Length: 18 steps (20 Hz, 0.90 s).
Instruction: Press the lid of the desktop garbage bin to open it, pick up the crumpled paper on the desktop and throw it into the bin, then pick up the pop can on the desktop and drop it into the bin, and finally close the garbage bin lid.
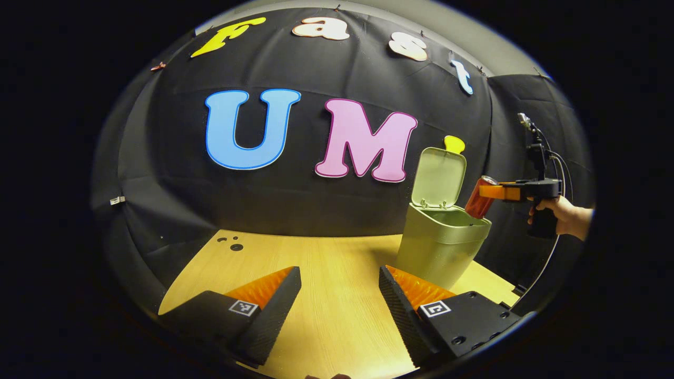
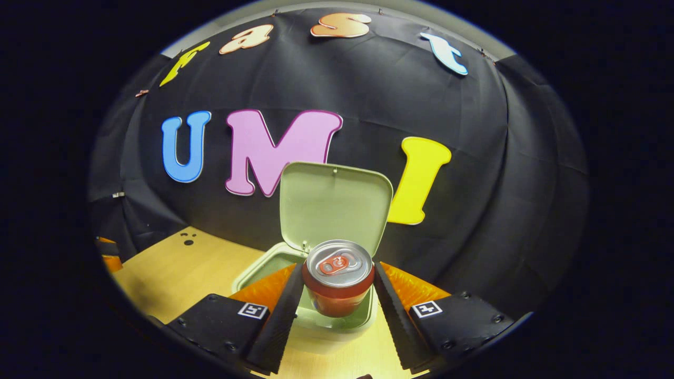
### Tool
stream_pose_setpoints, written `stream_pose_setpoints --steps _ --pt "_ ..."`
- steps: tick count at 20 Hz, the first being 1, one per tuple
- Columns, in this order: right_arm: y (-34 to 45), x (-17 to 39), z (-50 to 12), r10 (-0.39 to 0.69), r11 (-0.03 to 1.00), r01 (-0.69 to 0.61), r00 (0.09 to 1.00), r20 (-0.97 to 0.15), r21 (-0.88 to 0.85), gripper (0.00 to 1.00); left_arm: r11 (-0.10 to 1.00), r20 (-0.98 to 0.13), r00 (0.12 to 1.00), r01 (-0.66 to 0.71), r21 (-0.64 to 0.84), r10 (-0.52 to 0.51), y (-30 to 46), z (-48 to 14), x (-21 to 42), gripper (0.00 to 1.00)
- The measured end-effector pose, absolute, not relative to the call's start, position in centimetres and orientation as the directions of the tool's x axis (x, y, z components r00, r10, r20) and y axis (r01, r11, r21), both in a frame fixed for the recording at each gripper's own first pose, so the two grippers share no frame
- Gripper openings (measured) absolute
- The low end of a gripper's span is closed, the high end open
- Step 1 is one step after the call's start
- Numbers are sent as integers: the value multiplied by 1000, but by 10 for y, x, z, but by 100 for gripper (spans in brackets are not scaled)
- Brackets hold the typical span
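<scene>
In the left gripper view the bin [image 1: 441, 247] stood with its lid [image 1: 439, 176] raised; the right gripper [image 1: 487, 192], held in a hand [image 1: 561, 213], carried the pop can [image 1: 479, 199] tilted over the bin's right rim; the left gripper [image 1: 339, 300] hung well left of the bin, fingers apart, holding nothing. In the right gripper view the right gripper [image 2: 338, 292] was clamped on the can [image 2: 338, 284], its long axis pointing at the bin's lid [image 2: 337, 208], directly above the open bin [image 2: 263, 271]; releasing looked next.

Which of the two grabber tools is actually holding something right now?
The right gripper: its two fingers clamp the red pop can above the open green bin. The left gripper hangs open over the wooden table, with nothing between its fingers.
</scene>
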State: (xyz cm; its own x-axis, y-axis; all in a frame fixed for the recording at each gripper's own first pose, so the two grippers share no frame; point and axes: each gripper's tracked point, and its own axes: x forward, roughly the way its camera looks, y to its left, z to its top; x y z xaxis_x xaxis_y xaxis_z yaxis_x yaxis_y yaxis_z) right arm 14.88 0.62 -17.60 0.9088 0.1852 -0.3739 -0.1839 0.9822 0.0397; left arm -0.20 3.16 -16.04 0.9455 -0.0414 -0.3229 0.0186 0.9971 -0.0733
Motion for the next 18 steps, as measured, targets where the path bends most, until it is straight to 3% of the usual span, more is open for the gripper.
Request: stream_pose_setpoints --steps 8,11,12,18 --pt "0 147 -229 146 989 -145 860 -489 40 83 998 -336 941 16 -68 -38 32 -166 -2 96" --pt "1 145 -238 144 989 -135 849 -508 56 87 998 -337 941 16 -67 -38 33 -165 -1 96" --pt "1 144 -240 144 989 -133 847 -511 58 84 998 -337 941 17 -66 -39 33 -165 0 96" --pt "2 142 -247 136 990 -128 841 -524 51 84 998 -341 939 18 -64 -38 35 -167 2 96"
